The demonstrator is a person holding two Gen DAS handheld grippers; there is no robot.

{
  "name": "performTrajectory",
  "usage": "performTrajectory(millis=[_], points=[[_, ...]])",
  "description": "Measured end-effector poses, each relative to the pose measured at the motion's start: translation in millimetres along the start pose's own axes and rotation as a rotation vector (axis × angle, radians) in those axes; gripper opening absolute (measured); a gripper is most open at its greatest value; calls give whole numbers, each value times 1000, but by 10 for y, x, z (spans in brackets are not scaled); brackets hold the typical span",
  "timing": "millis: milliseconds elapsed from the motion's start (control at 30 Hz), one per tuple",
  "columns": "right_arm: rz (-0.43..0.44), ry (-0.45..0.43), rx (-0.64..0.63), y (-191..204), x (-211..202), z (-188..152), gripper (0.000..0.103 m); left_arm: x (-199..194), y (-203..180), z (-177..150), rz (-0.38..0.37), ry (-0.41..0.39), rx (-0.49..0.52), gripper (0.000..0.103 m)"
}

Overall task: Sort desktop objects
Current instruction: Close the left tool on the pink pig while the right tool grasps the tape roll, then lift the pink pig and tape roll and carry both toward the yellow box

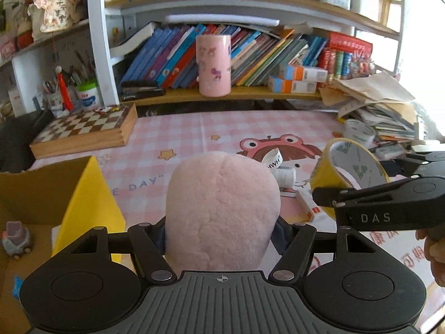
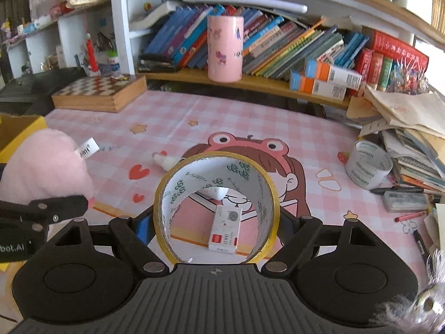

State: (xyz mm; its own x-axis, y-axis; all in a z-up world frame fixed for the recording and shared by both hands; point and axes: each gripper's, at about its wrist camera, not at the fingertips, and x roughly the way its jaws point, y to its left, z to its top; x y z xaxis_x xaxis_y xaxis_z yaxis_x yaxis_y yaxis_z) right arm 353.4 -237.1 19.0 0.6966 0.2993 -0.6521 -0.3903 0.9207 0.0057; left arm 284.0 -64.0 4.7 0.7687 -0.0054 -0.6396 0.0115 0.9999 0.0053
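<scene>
A pink plush toy [image 1: 222,211] fills the centre of the left wrist view, lifted above the desk, with my left gripper [image 1: 219,236] shut on its sides. The right wrist view shows the same plush [image 2: 41,167] at the left edge, with a left gripper finger [image 2: 55,206] against it. My right gripper [image 2: 215,228] is shut on a yellow tape roll [image 2: 167,194], held upright off the desk with its hole facing the camera. The left wrist view has that tape roll [image 1: 350,172] and the right gripper [image 1: 353,179] at the right. An open cardboard box [image 1: 83,194] with a yellow flap stands at the left, a small toy car [image 1: 15,239] inside.
On the pink checked mat [image 2: 250,117] lie a white eraser box [image 2: 225,231], a small white bottle [image 2: 167,162] and a white tape roll [image 2: 368,164]. Pens and a paper stack [image 2: 411,128] crowd the right. A chessboard box [image 2: 100,94] sits back left; a pink cylinder [image 2: 225,47] stands on the bookshelf.
</scene>
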Motion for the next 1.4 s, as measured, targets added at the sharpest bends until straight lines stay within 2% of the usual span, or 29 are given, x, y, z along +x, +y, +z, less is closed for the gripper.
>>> performTrajectory(millis=[167,500,900,1400], points=[[-3,-24,18,79,-235,-45,80,-203,44,-87,-15,-7,-16,68],[3,17,54,308,-602,-309,80,-545,144,-297,-59,-21,-81,68],[-53,32,73,492,-837,-521,80,-799,176,-500,-106,-39,-32,68],[-100,39,38,1127,-1191,-795,80,-1282,492,-925,-158,-48,-19,68]])
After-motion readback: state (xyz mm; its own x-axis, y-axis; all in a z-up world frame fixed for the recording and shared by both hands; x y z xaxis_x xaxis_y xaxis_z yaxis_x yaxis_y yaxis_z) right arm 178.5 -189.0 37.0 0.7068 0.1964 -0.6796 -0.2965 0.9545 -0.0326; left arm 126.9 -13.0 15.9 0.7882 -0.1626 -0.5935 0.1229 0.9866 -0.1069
